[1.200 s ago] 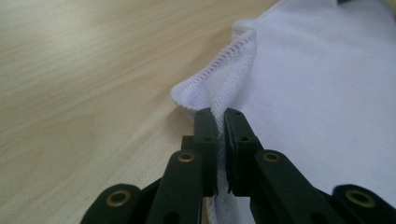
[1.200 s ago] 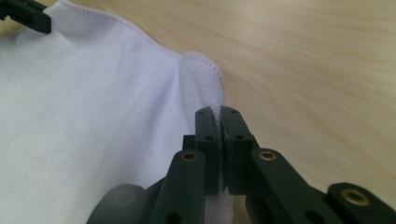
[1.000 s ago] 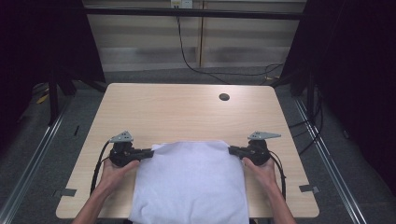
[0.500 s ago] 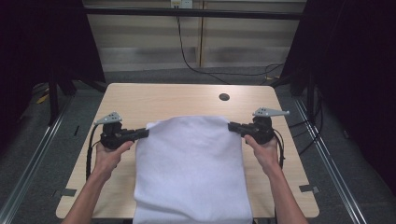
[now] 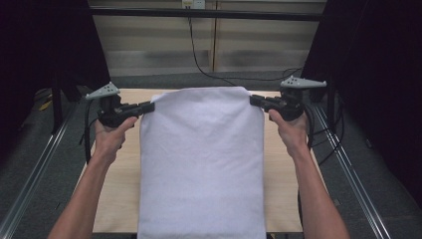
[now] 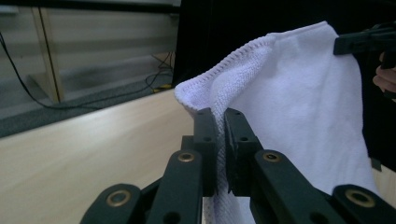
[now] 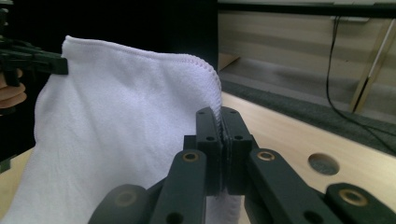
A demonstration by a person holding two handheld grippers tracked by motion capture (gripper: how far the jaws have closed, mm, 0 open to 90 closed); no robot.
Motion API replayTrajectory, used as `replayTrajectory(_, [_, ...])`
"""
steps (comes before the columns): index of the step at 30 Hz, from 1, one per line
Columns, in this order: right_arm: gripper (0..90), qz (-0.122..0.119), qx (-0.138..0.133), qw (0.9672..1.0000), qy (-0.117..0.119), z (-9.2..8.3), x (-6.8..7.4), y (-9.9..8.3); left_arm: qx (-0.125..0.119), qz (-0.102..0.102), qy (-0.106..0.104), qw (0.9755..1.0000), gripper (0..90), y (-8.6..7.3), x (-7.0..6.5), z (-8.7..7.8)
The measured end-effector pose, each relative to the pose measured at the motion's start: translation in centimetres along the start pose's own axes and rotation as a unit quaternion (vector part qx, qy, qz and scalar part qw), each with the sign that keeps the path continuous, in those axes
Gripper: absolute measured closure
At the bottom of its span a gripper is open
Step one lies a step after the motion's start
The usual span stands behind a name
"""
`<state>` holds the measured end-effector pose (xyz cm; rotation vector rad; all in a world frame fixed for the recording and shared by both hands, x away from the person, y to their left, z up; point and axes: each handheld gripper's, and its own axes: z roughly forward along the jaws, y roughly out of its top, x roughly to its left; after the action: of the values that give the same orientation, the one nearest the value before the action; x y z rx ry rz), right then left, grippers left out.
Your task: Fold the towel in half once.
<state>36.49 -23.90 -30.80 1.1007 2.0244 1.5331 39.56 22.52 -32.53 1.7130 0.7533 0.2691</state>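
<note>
White towel (image 5: 201,164) hangs spread flat between the two tools, its top edge held high over the wooden bench (image 5: 288,179) and its lower end dropping past the near edge. Left tool (image 5: 147,107) and right tool (image 5: 255,101) are each clamped tight on a top corner. Picking up and spreading looks done; laying it down or folding is likely left

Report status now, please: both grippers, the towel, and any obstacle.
Left gripper and right gripper shut on top corners of white towel. Towel hanging above table. No obstacle.
</note>
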Motion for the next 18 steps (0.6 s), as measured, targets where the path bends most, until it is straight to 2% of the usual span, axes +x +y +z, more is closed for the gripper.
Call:
replayTrajectory(1, [88.1,-0.002,-0.002,1.0,-0.005,-0.1,0.0,0.7,-0.006,0.001,-0.001,1.0,84.9,0.7,-0.1,0.0])
replayTrajectory(2, [88.1,-0.005,-0.005,0.9999,-0.008,-0.3,0.0,1.5,-0.006,0.001,-0.001,1.0,84.8,0.7,-0.1,0.0])
replayTrajectory(3, [88.1,-0.008,-0.013,0.9998,-0.01,-0.6,-0.1,2.3,-0.016,0.01,0.003,0.9998,84.9,2.1,-0.4,-0.3])
replayTrajectory(4, [88.1,-0.008,-0.013,0.9998,-0.01,-0.6,-0.1,2.3,-0.016,0.01,0.003,0.9998,84.8,2.1,-0.4,-0.3])
replayTrajectory(5, [88.1,-0.014,-0.027,0.9994,-0.015,-1.2,0.0,3.9,-0.023,0.012,0.002,0.9997,84.8,2.7,-0.5,-0.5])
replayTrajectory(6, [88.1,-0.013,-0.037,0.9991,-0.013,-1.5,0.1,4.5,-0.034,0.022,0.0,0.9992,84.8,3.6,-0.9,-1.0])
replayTrajectory(8, [88.1,-0.016,-0.048,0.9987,-0.008,-2.0,0.4,4.9,-0.035,0.028,-0.004,0.999,84.8,3.7,-1.2,-1.2])
replayTrajectory(9, [88.2,-0.016,-0.05,0.9986,-0.002,-2.1,0.6,4.7,-0.032,0.033,-0.004,0.9989,84.8,3.6,-1.4,-1.4])
replayTrajectory(10, [88.2,-0.013,-0.047,0.9988,0.006,-2.1,0.7,4.2,-0.03,0.037,-0.006,0.9989,84.8,2.6,-1.8,-1.5])
replayTrajectory(11, [88.2,-0.012,-0.042,0.999,0.007,-2.0,0.9,3.6,-0.027,0.029,-0.005,0.9992,84.8,1.9,-1.9,-1.5])
replayTrajectory(14, [88.2,-0.009,-0.033,0.9992,0.021,-2.1,1.4,1.4,-0.01,0.029,-0.019,0.9993,84.8,-0.2,-2.6,-1.6])
replayTrajectory(15, [88.2,-0.009,-0.033,0.9992,0.021,-2.1,1.4,1.4,-0.01,0.029,-0.019,0.9993,84.8,-0.2,-2.6,-1.6])
replayTrajectory(17, [88.2,-0.007,-0.025,0.9993,0.027,-2.5,1.7,-0.7,-0.007,0.019,-0.027,0.9994,84.8,-1.9,-2.9,-2.1])
replayTrajectory(18, [88.2,-0.007,-0.025,0.9993,0.027,-2.5,1.7,-0.7,-0.007,0.019,-0.027,0.9994,84.8,-1.9,-2.9,-2.1])
